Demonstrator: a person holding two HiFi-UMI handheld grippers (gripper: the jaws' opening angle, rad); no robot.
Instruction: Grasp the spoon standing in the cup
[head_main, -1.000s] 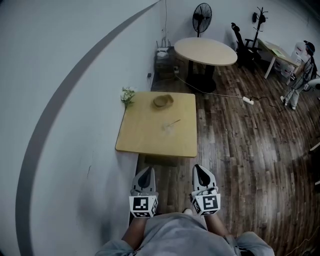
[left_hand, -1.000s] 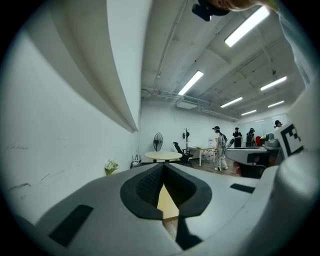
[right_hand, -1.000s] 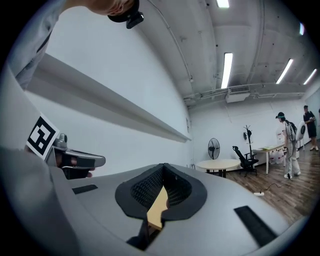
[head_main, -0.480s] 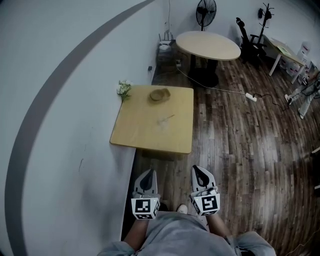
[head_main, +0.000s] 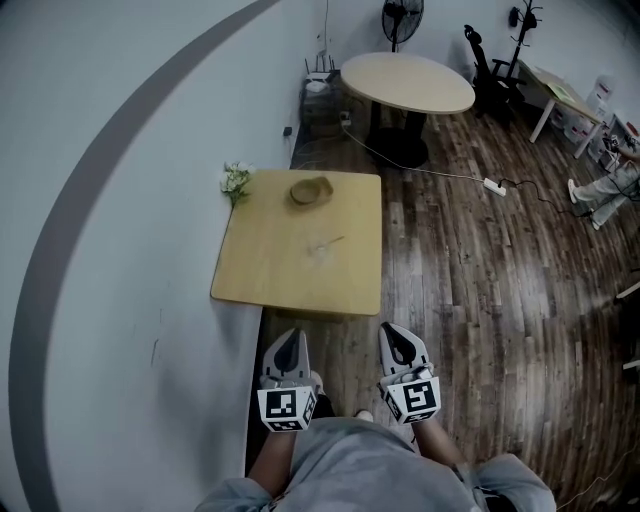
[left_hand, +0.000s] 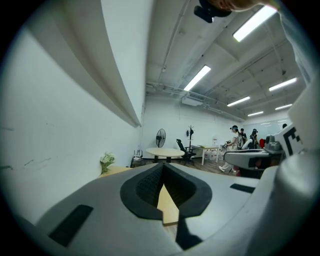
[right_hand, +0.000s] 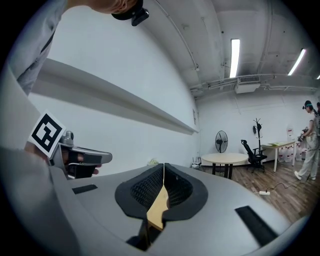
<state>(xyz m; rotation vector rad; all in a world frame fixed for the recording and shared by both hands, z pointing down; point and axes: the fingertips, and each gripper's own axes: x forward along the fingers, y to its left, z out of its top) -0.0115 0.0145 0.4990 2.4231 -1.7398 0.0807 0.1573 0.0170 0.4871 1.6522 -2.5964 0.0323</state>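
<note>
A small clear cup (head_main: 321, 253) stands on the square wooden table (head_main: 270, 275), right of its middle, with a thin spoon (head_main: 331, 243) leaning out to the upper right. Both are tiny in the head view and hidden in the gripper views. My left gripper (head_main: 290, 340) and right gripper (head_main: 396, 333) hang side by side close to my body, short of the table's near edge. Both are shut with nothing between their jaws. The left gripper view (left_hand: 163, 172) and the right gripper view (right_hand: 163, 171) show the pads meeting, with the table edge seen beyond.
A brown bowl (head_main: 310, 190) sits at the table's far side and white flowers (head_main: 236, 178) at its far left corner by the wall. Beyond stand a round table (head_main: 405, 82), a fan (head_main: 402, 12) and an office chair (head_main: 487, 70). A power strip (head_main: 493, 185) and cable lie on the wood floor.
The head view has shifted: the table sits a little farther left and higher in the picture. Both grippers stay shut and low near my body.
</note>
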